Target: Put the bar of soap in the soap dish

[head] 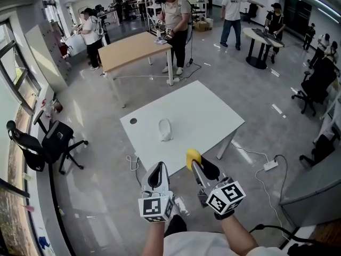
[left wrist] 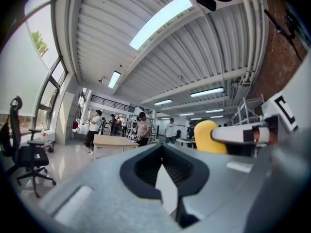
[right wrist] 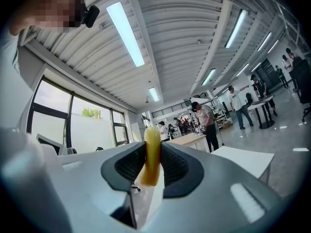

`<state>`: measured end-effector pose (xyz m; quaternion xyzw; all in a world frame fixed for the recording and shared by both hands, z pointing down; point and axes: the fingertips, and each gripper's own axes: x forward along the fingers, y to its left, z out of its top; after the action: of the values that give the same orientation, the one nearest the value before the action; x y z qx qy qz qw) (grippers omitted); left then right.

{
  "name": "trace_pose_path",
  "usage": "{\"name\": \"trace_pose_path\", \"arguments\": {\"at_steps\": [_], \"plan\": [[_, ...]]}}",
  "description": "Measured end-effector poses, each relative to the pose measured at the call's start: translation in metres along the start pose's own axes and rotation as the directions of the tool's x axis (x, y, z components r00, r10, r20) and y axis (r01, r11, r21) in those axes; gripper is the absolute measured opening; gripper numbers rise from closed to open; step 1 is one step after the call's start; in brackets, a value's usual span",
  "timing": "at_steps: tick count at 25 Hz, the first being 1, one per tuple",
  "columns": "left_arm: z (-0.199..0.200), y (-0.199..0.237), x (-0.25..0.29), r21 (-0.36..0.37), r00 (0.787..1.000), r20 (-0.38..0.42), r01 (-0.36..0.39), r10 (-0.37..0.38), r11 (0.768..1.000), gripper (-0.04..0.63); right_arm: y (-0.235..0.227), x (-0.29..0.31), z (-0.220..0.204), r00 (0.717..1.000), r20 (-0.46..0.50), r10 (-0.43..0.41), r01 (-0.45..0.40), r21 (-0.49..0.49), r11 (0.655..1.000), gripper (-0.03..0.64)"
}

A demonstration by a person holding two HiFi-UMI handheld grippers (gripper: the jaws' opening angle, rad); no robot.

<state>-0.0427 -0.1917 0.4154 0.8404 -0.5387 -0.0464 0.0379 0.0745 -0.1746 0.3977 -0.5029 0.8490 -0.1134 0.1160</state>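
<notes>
A yellow bar of soap [head: 193,158] stands on edge in my right gripper [head: 196,165], which is shut on it just short of the near edge of the white table [head: 213,108]. In the right gripper view the bar of soap [right wrist: 152,152] is pinched between the dark pads of the right gripper [right wrist: 151,165]. A white soap dish [head: 165,130] lies on the table, ahead and a little left of both grippers. My left gripper [head: 158,167] hovers beside the right one, shut with nothing held. From the left gripper [left wrist: 163,150], the bar of soap [left wrist: 209,137] shows at the right.
A small dark hole [head: 133,121] marks the table's left corner. A black office chair [head: 56,143] stands at the left. A power strip [head: 270,165] with cables lies on the floor at the right. Beyond stands a wooden table [head: 133,49], and several people are at work.
</notes>
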Motion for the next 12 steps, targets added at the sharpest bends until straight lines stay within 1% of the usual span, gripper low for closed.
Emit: {"name": "trace_pose_path", "arguments": {"at_steps": [4, 6, 9, 12], "plan": [[0.026, 0.038, 0.048, 0.026, 0.999, 0.039, 0.018, -0.019, 1.0, 0.002, -0.007, 0.069, 0.015, 0.999, 0.038, 0.015, -0.016, 0.01, 1.0, 0.101], [0.033, 0.055, 0.065, 0.035, 0.999, 0.049, 0.021, -0.023, 0.999, 0.002, -0.009, 0.098, 0.016, 0.999, 0.047, 0.025, -0.026, 0.02, 0.999, 0.101], [0.026, 0.083, 0.089, 0.019, 0.999, 0.036, 0.009, -0.01, 1.0, 0.002, -0.012, 0.131, 0.006, 0.999, 0.032, 0.034, -0.035, 0.034, 0.999, 0.101], [0.004, 0.104, 0.104, -0.011, 1.0, -0.001, 0.007, -0.007, 1.0, 0.002, -0.02, 0.15, -0.012, 0.999, -0.007, 0.033, -0.033, 0.052, 0.998, 0.101]]}}
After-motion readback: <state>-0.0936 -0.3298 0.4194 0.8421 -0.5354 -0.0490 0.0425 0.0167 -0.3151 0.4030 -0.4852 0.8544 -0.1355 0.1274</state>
